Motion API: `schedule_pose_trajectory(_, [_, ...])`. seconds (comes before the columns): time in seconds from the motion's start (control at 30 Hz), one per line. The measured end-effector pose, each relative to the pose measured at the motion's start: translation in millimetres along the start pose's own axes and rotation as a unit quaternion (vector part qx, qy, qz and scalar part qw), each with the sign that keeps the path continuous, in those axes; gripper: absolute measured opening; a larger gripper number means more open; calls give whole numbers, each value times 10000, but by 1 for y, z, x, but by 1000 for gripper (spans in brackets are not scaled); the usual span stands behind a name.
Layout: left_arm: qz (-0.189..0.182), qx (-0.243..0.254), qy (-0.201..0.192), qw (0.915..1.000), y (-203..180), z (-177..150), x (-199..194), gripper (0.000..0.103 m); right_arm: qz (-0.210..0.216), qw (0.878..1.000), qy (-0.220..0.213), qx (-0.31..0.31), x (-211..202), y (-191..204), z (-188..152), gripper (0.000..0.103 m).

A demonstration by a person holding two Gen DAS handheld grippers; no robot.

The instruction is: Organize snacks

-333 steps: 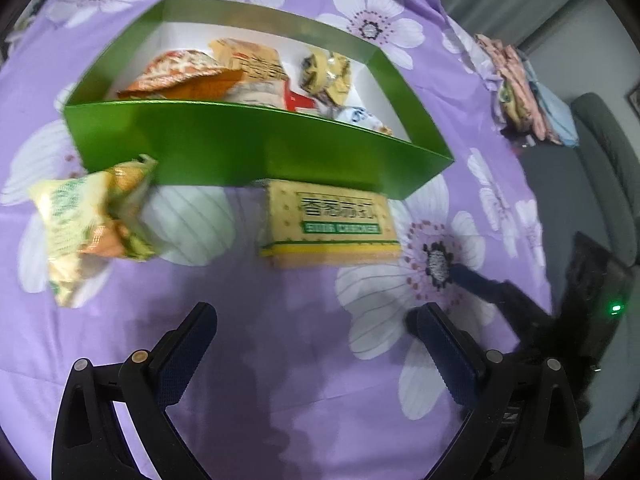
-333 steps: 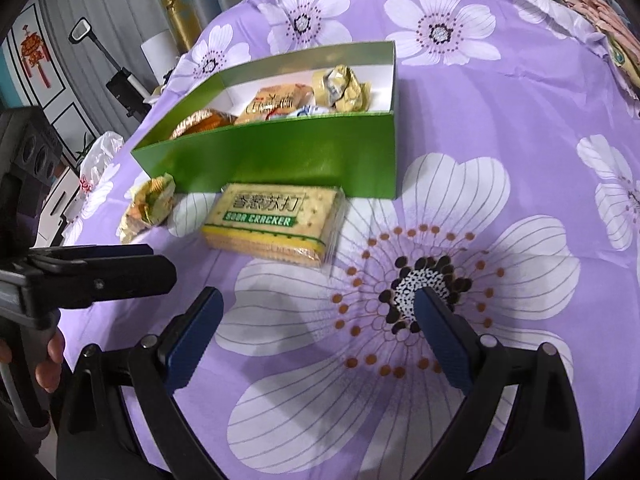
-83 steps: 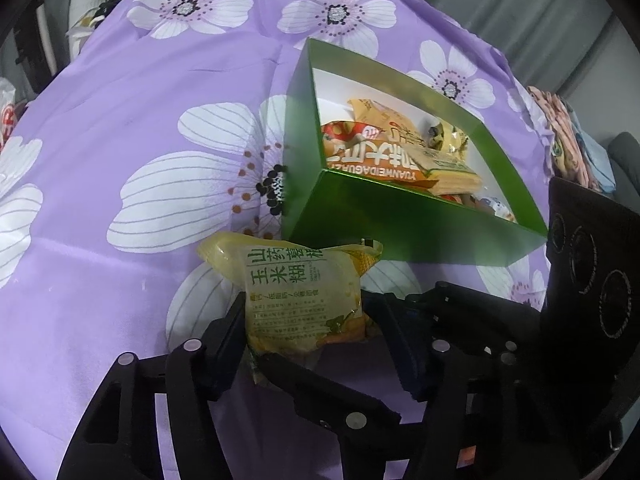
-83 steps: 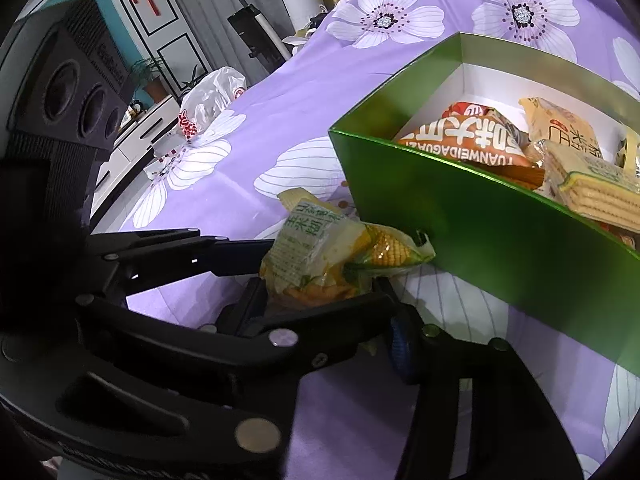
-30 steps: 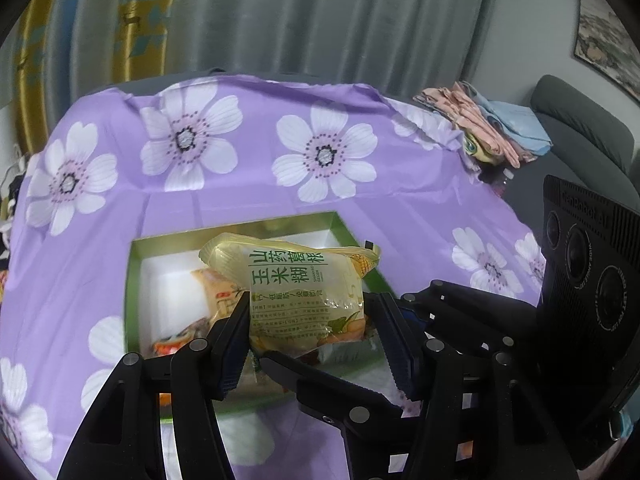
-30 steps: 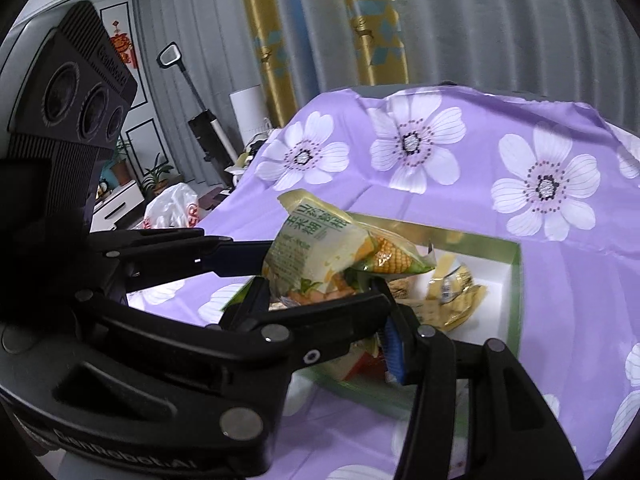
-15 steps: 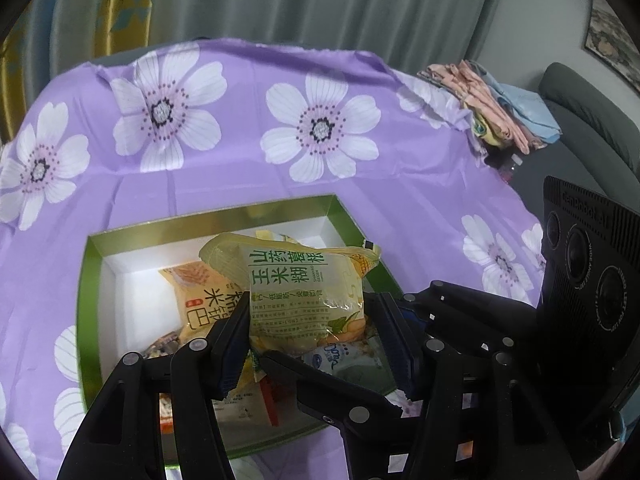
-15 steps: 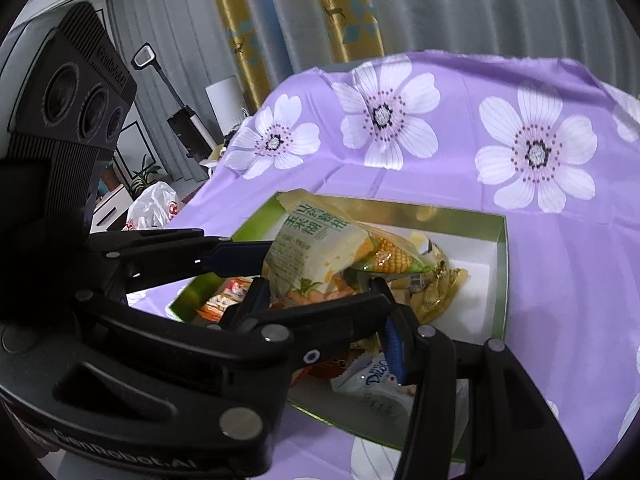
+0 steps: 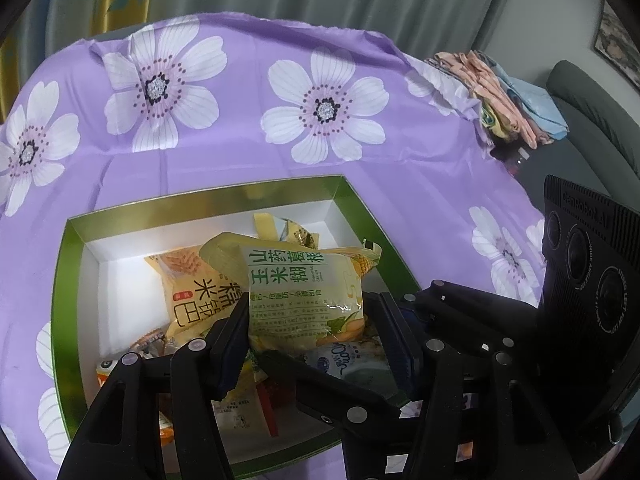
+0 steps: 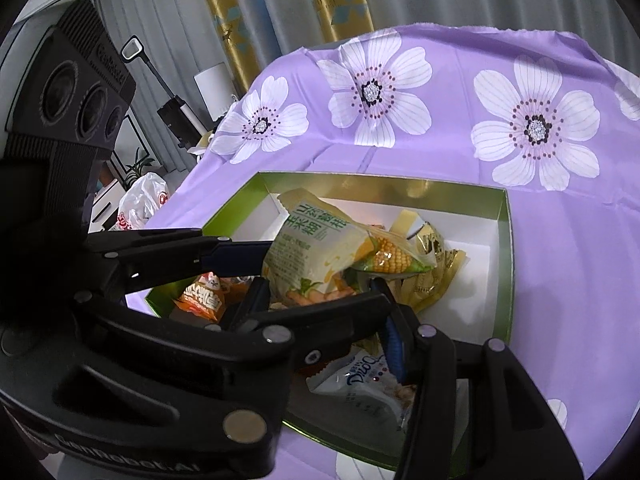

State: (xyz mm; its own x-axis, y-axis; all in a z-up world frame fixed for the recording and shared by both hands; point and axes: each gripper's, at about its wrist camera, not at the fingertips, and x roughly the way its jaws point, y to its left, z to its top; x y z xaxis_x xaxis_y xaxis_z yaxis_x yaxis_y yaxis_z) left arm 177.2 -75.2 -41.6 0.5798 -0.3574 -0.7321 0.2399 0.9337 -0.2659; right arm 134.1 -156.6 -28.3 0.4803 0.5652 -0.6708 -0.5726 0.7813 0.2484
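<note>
Left: my left tongs (image 9: 308,340), clenched on the corn snack packet (image 9: 304,296), which hangs above the green box (image 9: 68,280).

Centre: the box, resting on the purple flowered table (image 9: 240,152), white inside, holding a yellow rice-cracker packet (image 9: 196,292), an orange packet (image 10: 202,296), gold-wrapped sweets (image 10: 432,268) and a white-and-blue packet (image 10: 360,384).

Right: my right tongs (image 10: 320,304), also gripping the same corn packet, low at its corn-printed end, fingers crossing under the left pair. Folded cloths (image 9: 500,100) lie on the table's far right edge.
</note>
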Motion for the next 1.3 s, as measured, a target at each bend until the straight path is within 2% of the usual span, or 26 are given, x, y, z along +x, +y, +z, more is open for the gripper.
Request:
schedule_pose_trajectory(0.23, [49,-38,173,9998,3,-4,9,60,-166,9995,272,20,9,0,-3,55])
schedule_pose_trajectory(0.33, [244,-92,214,9994,5,-3,7,64,-303,9990,310,-44,4,7,-2,58])
schedule_pose_trajectory(0.37, [267,-132,240,9993,6,-3,5,68,-363,9989,298,-81,1,10,-1,62])
schedule_pose_trajectory(0.43, [369,-146,184,9990,7,-4,-4,74,-685,9972,258,-157,-7,15,1,79])
schedule_pose_trajectory(0.5, [578,-92,67,9983,5,-4,-18,87,-949,9951,192,-187,-20,19,3,83])
schedule_pose_trajectory(0.6, [878,-129,-108,9960,5,-4,-44,95,-1229,9922,108,-167,-39,23,7,94])
schedule_pose_trajectory(0.73, [1343,-284,-253,9902,8,-4,-77,97,-1502,9886,-7,-133,-70,35,15,103])
schedule_pose_trajectory(0.87, [1606,-327,-375,9858,5,-5,-113,101,-1587,9873,5,-56,-96,49,20,103])
schedule_pose_trajectory(1.0, [1510,-462,-446,9864,0,-6,-141,101,-1571,9876,-25,73,-119,63,27,103])
schedule_pose_trajectory(1.07, [1659,-433,-543,9837,-4,-7,-155,101,-1603,9870,-61,65,-129,69,29,103])
schedule_pose_trajectory(1.3, [1808,-407,-635,9806,-14,-9,-178,101,-1616,9866,-172,-110,-154,87,31,103])
